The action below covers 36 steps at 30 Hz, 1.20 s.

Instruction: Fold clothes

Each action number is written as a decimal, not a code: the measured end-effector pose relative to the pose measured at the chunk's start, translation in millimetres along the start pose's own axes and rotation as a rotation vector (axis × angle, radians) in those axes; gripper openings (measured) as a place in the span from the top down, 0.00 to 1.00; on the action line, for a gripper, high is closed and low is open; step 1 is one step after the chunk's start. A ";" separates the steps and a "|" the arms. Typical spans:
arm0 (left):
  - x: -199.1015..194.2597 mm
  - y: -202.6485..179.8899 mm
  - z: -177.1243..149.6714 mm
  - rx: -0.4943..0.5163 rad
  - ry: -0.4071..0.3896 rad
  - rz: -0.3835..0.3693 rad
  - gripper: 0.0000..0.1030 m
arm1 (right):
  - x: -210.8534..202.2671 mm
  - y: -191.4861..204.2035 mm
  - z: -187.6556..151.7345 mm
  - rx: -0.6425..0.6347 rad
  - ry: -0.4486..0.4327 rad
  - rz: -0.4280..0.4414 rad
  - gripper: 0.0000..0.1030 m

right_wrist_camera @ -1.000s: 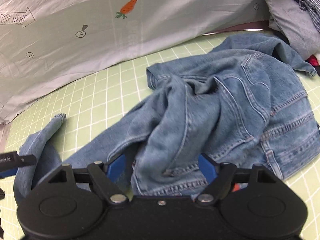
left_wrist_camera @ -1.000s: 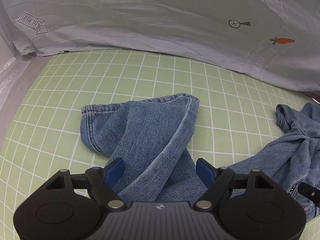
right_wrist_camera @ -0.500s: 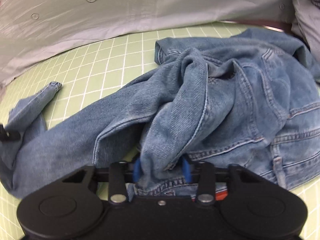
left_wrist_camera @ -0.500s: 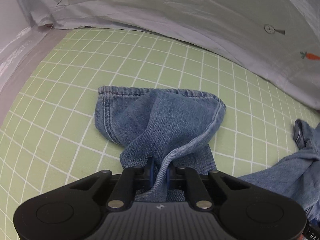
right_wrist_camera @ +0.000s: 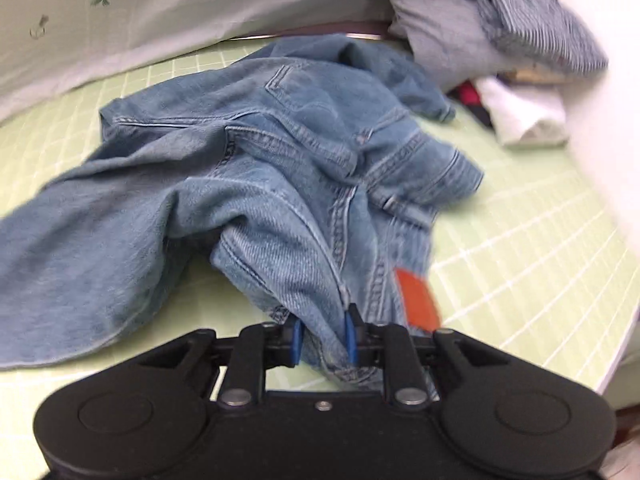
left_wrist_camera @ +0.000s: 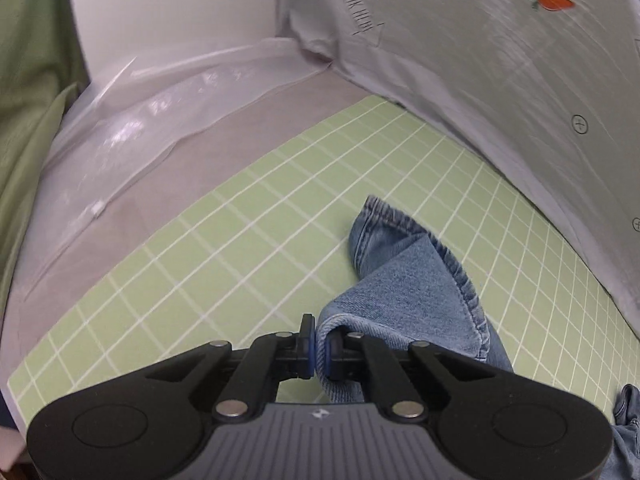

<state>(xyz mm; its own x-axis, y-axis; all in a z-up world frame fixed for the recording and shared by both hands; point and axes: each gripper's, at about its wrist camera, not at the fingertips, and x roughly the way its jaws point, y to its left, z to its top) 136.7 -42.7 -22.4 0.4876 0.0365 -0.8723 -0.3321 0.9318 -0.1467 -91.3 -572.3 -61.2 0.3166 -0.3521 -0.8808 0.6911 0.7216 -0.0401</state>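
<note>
A pair of blue jeans lies crumpled on the green grid mat. My right gripper is shut on the waistband end, beside an orange-brown label. The back pockets and seams face up and one leg trails off to the left. In the left wrist view, my left gripper is shut on a fold of the jeans leg near its hem. That leg end is lifted a little off the mat.
A pale sheet with a carrot print hangs along the back of the mat. Clear plastic film covers the far left side. A pile of other clothes, striped, grey and white, sits at the right back corner.
Both grippers went from open to shut on the jeans. The left has swung left with the leg end, the right has pulled the waistband up and toward the right.
</note>
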 end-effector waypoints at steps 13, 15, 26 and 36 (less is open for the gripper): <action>-2.8 1.5 -36.0 0.086 0.070 0.004 0.73 | -19.6 7.3 -9.0 0.341 0.000 0.337 0.26; -4.9 -1.8 -32.2 0.096 0.047 0.004 0.66 | -18.9 10.2 -4.8 0.355 -0.010 0.366 0.25; -15.2 -47.9 -15.1 0.268 -0.086 0.026 0.44 | 10.8 30.4 26.7 0.503 0.055 0.407 0.15; 25.7 -95.4 -17.5 0.362 0.024 0.027 0.33 | 24.4 64.2 46.3 0.498 0.088 0.389 0.14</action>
<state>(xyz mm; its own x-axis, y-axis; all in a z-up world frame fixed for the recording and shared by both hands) 166.8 -137.0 -39.0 0.4625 0.0583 -0.8847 -0.0353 0.9983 0.0474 -9.1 -562.2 -63.4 0.5651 -0.0542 -0.8232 0.7622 0.4161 0.4958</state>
